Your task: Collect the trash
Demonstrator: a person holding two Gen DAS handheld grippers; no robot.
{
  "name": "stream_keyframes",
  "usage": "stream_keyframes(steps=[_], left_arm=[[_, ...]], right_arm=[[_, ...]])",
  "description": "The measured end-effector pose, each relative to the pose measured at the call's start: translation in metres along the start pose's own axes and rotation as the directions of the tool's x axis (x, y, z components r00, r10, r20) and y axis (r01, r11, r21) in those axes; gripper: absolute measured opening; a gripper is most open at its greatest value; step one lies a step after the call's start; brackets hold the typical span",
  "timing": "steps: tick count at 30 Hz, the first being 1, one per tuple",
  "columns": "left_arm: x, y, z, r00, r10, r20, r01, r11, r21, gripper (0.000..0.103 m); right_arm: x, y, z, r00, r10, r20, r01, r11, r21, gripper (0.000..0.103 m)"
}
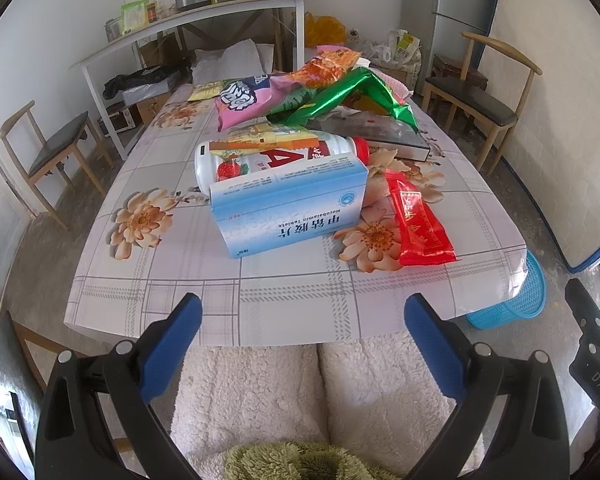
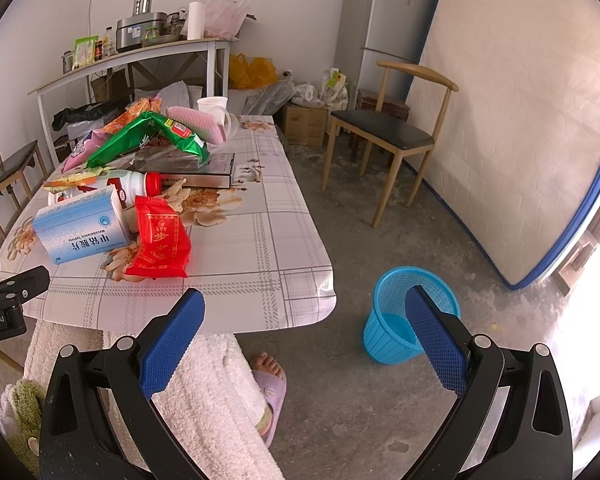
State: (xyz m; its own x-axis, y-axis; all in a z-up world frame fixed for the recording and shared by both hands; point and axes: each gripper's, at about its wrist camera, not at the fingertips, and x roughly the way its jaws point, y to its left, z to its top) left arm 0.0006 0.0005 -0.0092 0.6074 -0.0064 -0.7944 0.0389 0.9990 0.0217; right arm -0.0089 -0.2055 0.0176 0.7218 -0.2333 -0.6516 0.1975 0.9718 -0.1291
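On the floral-print table point(image 1: 188, 292) lies a heap of trash: a pale blue tablet box point(image 1: 288, 208) leaning against a white bottle point(image 1: 276, 154), a red packet point(image 1: 420, 224) just beside the box, and green point(image 1: 352, 96) and pink wrappers point(image 1: 248, 98) behind. The left gripper point(image 1: 302, 328) and right gripper point(image 2: 304, 324) both hang wide open, holding nothing. The blue basket point(image 2: 392, 344) stands on the floor by the table's corner

The blue medicine box point(image 1: 290, 208) reads "Mecobalamin Tablets" — the white bottle point(image 1: 276, 156) behind shows a large red "A".
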Motion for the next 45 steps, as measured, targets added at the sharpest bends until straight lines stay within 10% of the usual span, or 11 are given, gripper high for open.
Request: stream_keyframes(steps=[45], left_arm=[[0.0048, 0.0081, 0.0005, 1.0, 0.016, -0.027, -0.017, 0.999, -0.028, 0.099]], right_arm=[[0.0005, 0.006, 0.0044, 1.0, 0.018, 0.004, -0.018, 1.0, -0.001, 0.096]])
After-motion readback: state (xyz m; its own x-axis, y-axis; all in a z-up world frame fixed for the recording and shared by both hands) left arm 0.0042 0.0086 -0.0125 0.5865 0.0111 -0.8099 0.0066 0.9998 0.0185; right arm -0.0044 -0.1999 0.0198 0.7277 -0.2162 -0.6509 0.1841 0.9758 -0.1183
